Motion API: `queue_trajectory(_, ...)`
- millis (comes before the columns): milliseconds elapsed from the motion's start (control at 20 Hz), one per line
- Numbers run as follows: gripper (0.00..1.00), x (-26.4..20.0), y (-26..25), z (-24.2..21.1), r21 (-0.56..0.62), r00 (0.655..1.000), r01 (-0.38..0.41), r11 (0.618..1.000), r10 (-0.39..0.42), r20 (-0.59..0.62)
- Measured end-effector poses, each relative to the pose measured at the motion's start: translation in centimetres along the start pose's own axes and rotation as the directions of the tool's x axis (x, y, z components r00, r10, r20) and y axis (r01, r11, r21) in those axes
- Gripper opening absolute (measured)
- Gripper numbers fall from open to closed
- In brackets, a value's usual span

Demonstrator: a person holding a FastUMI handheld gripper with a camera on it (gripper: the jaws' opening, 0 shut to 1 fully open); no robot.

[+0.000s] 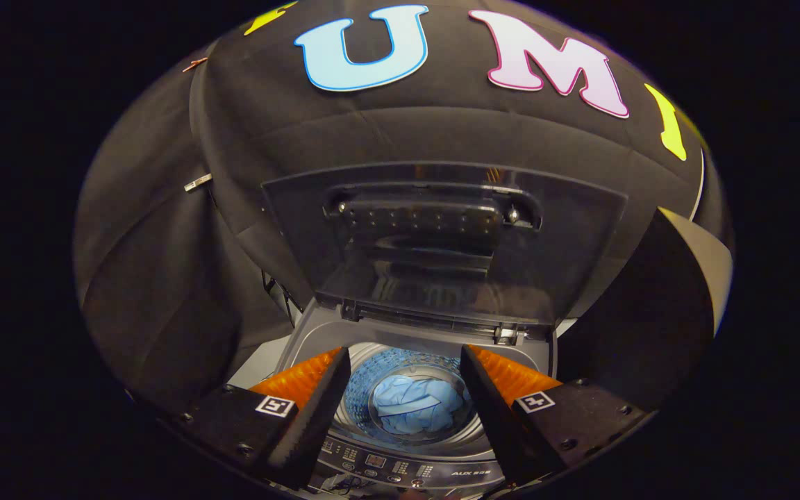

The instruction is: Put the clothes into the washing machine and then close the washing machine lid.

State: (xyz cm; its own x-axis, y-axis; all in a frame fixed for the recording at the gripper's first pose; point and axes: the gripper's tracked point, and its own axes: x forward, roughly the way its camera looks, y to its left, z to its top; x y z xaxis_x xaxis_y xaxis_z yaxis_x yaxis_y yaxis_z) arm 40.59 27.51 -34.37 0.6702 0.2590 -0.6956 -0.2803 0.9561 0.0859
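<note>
Gripper view, looking down into a top-loading washing machine [303, 333]. The gripper [403, 389] hangs above the machine's front edge with its two fingers [306, 410] spread wide and nothing between the pads. A crumpled blue garment [414, 406] lies at the bottom of the drum [362, 403], seen through the gap between the fingers and well below them. The control panel [400, 469] runs along the machine's front, directly under the fingers. The lid [442, 236] stands raised at the back of the machine, upright behind the drum opening, its dark translucent panel facing the gripper. With the clothes already inside, closing the lid appears to be the remaining step. The lid looks rigid, smooth and light; its free top edge, farthest from the hinge, seems the best place to pull.
</note>
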Motion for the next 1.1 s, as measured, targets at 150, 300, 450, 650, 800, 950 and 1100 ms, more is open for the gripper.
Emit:
queue_trajectory(150, 0.99, -1.8, 0.9, 2.0, -0.001, 0.999, -0.014, 1.000, 0.014, 0.052)
queue_trajectory(300, 0.99, -3.2, 1.6, 4.2, -0.004, 0.995, -0.028, 1.000, 0.029, 0.092)
queue_trajectory(450, 0.99, -5.0, 1.4, 8.0, 0.019, 0.984, -0.017, 1.000, 0.013, 0.178)
queue_trajectory(650, 0.99, -7.4, 1.0, 13.9, 0.050, 0.952, -0.008, 0.999, -0.008, 0.306)
queue_trajectory(800, 0.99, -8.0, -0.7, 18.4, 0.053, 0.909, 0.044, 0.998, -0.061, 0.412)
queue_trajectory(950, 0.99, -8.2, -2.2, 21.6, 0.060, 0.878, 0.090, 0.994, -0.107, 0.467)
queue_trajectory(1100, 0.99, -6.8, -3.8, 23.7, 0.080, 0.866, 0.104, 0.991, -0.130, 0.484)
